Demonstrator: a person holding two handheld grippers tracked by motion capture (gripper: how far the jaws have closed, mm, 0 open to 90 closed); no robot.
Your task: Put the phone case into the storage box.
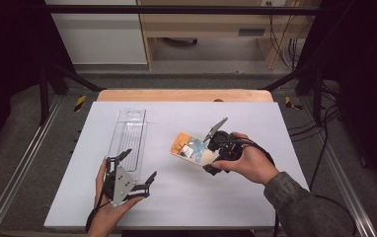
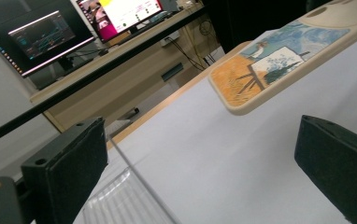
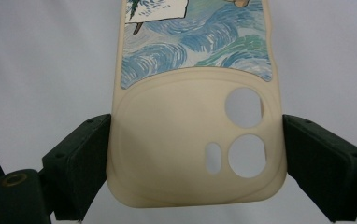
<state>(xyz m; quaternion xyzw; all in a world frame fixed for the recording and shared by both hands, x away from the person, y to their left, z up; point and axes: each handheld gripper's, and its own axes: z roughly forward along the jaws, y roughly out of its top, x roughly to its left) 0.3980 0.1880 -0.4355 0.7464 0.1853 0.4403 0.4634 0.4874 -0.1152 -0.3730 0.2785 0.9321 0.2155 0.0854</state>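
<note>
On the white table, just right of centre, you've got the phone case pinched by its camera end in your right gripper, and the right gripper view shows why that end works: the two black jaws press flat against the case's long side edges, one on each side, right where the plain cream panel with its round lens holes gives a firm, thick rim. The case looks like soft matte rubber, rounded at the corners, with a painted picture of blue swirls and an orange field across its back. From the left gripper view it seems tilted, far end raised off the surface, though I can't tell whether the held end touches the table. Your left gripper rests lower left with its jaws spread wide and nothing between them, its grey three-cornered plate facing up. One jaw tip sits at the near end of the clear plastic tray, a long, ribbed, glassy shell lying flat and well apart from the case; whether that jaw actually touches it is hard to say. My read is that you're holding the case by its stiffest part so the free end can be steered toward the tray, and that open left gripper is parked there to steady the slippery plastic when it's needed.
</note>
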